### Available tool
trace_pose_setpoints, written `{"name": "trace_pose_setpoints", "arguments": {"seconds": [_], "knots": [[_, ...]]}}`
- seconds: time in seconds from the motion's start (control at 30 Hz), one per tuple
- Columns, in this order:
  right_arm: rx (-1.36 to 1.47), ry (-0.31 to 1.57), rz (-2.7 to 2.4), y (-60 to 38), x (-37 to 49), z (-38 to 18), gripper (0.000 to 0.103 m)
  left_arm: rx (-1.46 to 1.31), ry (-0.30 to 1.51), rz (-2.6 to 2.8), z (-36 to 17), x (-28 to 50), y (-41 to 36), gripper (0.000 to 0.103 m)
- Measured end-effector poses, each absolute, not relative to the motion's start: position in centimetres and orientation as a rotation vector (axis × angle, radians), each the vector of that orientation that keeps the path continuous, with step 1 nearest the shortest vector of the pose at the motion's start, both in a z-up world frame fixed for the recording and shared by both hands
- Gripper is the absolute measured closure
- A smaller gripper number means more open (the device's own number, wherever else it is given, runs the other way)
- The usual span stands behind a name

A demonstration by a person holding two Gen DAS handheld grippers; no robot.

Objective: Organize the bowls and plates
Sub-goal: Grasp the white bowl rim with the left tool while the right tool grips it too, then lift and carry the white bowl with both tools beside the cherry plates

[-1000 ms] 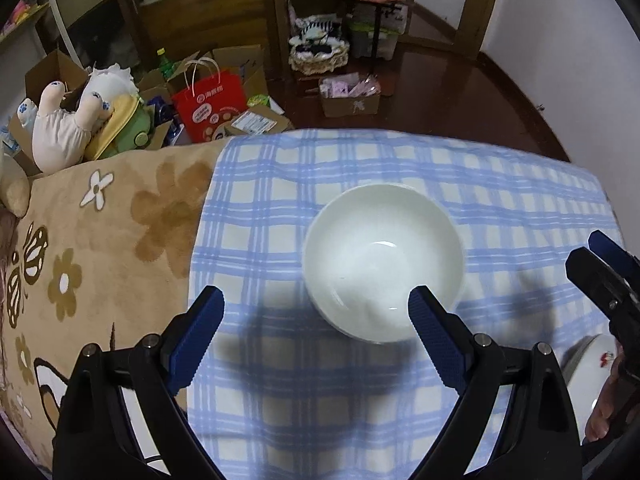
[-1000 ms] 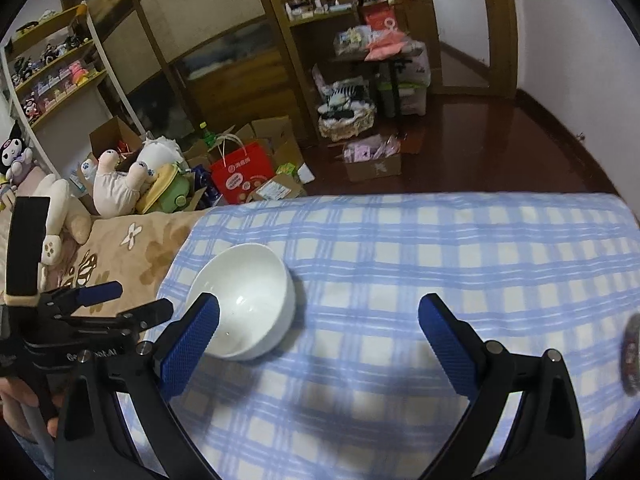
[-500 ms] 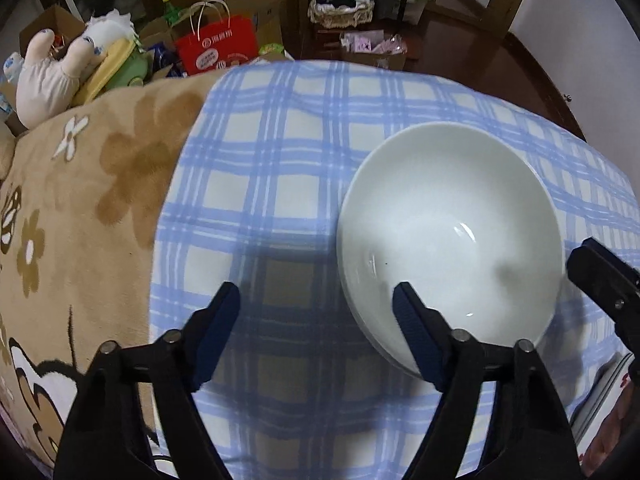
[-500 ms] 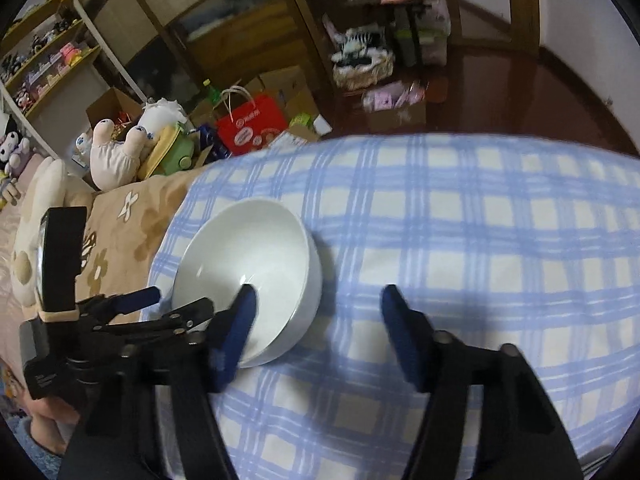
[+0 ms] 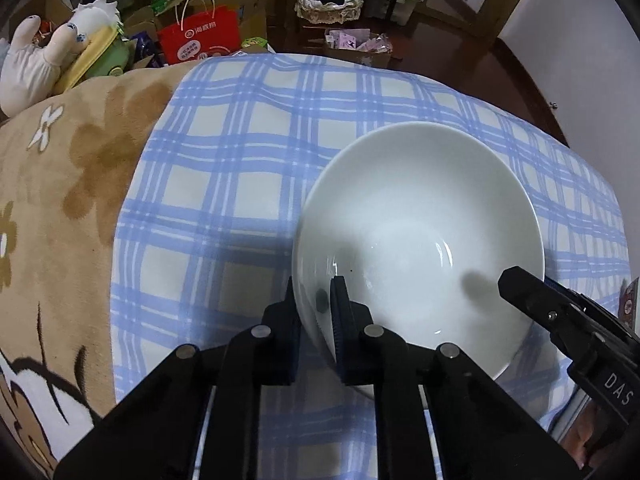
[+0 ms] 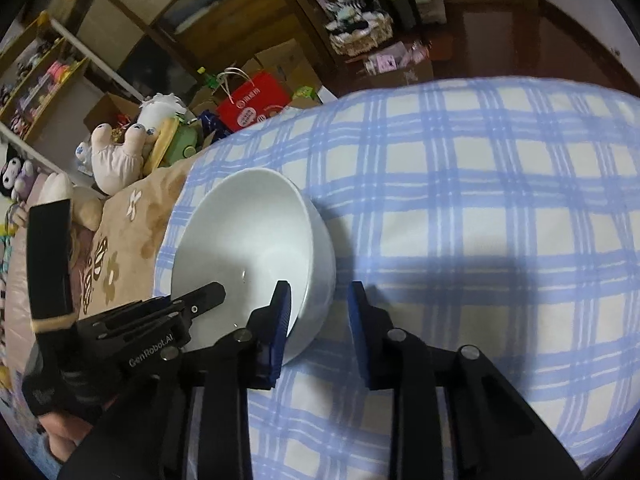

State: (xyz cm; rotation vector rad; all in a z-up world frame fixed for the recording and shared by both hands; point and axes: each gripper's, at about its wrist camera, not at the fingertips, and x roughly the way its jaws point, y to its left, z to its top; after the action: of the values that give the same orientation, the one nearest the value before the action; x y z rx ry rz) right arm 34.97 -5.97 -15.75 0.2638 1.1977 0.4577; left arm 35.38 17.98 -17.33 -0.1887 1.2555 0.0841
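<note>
A white bowl (image 5: 420, 240) sits on the blue checked cloth (image 5: 248, 152); it also shows in the right wrist view (image 6: 248, 248). My left gripper (image 5: 314, 308) is shut on the bowl's near left rim, one finger inside and one outside. My right gripper (image 6: 318, 308) straddles the bowl's near right rim, one finger inside and one outside, with a gap still showing between the jaws. The right gripper also shows at the right edge of the left wrist view (image 5: 560, 320), and the left gripper at lower left in the right wrist view (image 6: 168, 320).
A brown flowered blanket (image 5: 60, 184) lies left of the cloth. Beyond the bed edge stand plush toys (image 5: 48, 52), a red paper bag (image 5: 200, 40) and cardboard boxes on a dark wood floor (image 6: 500, 32). A plate edge peeks at the far right (image 5: 628, 300).
Both grippers moved down onto the bowl. The left jaws closed from wide open onto the left rim. The right jaws narrowed around the right rim.
</note>
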Motion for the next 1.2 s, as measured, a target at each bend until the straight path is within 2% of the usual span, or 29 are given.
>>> {"name": "trace_pose_setpoints", "arguments": {"seconds": [0.07, 0.2, 0.43, 1.2], "knots": [[0.274, 1.22, 0.453, -6.1, 35.0, -16.0, 0.084, -0.198, 1.248, 0.069, -16.9, 35.3, 17.7, 0.09], [0.212, 1.215, 0.417, -5.6, 34.4, -15.5, 0.088, -0.205, 1.232, 0.054, -16.2, 34.3, 17.5, 0.089], [0.117, 1.168, 0.42, -5.5, 32.1, -13.1, 0.088, -0.244, 1.277, 0.06, -16.0, 32.2, 17.1, 0.089], [0.093, 1.072, 0.354, -13.2, 21.9, -6.8, 0.088, -0.261, 1.237, -0.011, -10.4, 22.9, 9.4, 0.088]]}}
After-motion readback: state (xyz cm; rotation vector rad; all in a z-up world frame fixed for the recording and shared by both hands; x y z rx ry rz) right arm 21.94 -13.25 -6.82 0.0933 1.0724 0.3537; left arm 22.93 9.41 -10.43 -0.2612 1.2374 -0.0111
